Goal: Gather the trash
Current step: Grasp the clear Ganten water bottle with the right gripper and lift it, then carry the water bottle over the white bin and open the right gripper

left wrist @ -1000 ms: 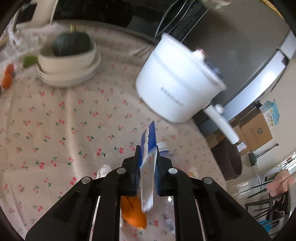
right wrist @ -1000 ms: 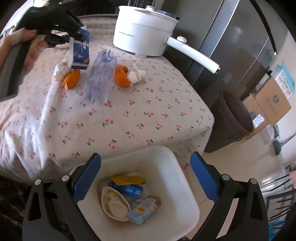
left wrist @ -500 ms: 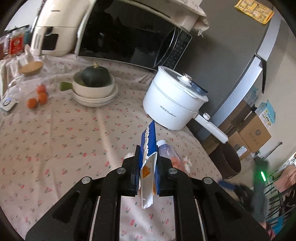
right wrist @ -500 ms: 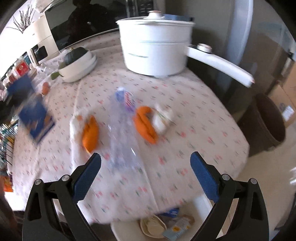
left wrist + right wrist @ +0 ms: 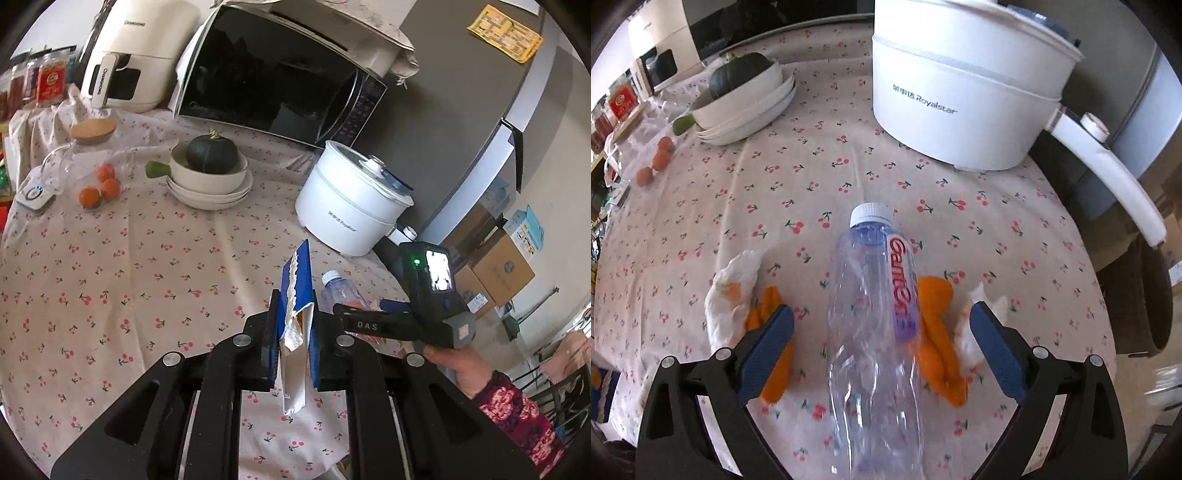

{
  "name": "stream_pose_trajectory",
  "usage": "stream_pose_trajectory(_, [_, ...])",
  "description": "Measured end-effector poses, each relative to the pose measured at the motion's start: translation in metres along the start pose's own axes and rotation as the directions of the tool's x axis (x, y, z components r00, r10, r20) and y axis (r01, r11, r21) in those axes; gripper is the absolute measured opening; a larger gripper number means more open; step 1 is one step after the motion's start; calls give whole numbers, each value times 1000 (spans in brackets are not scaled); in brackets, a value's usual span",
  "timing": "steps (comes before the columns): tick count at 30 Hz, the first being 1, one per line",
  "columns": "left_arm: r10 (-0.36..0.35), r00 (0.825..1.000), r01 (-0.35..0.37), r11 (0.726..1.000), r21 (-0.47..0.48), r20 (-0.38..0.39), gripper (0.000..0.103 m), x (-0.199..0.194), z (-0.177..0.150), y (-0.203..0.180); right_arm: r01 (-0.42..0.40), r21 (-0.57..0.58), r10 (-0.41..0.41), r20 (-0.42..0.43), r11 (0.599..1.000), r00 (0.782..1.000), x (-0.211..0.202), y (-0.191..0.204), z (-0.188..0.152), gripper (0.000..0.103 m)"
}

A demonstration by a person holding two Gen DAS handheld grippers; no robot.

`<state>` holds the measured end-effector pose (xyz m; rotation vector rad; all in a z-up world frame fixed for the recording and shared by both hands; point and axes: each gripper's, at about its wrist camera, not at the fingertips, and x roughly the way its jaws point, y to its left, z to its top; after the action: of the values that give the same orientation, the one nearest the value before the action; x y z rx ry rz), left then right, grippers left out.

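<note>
While the left tool (image 5: 293, 343) stays clamped on a torn blue carton (image 5: 295, 295), the right tool (image 5: 882, 347) straddles the plastic bottle (image 5: 875, 317) lying on the worktop (image 5: 775, 192), jaws wide but closing. Next, I judge, it must pinch the bottle's body squarely

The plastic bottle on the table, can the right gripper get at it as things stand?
Probably yes. The bottle lies on its side between the right gripper's wide jaws, which are closing, pads not yet touching it. Orange peels lie beside it, not across it.
</note>
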<state>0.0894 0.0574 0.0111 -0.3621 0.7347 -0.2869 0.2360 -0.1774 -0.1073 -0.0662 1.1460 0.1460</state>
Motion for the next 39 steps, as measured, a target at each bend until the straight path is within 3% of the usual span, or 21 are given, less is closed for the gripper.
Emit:
stream_pose_trajectory(5, [10,1000,-10,1000,4,-16,12,1,0,6,19,-9,-20,-39,1000,999,19,2,5,73])
stream_pose_trajectory(9, [22,999,-22,1000,-2,-27,12,2,0,12,14,0,-14,-6,1000,1000,18,2,9,57])
stream_pose_trajectory(20, [34,999,-34,999,-17,-41,12,5,0,17,12,28,-14,58,1000,998,-4,8,27,57])
stream_pose_trajectory(39, [31,999,-31,999,-34,-17,12,-6,3,23,57,66,-72,258,996,963,-118,2,41,57])
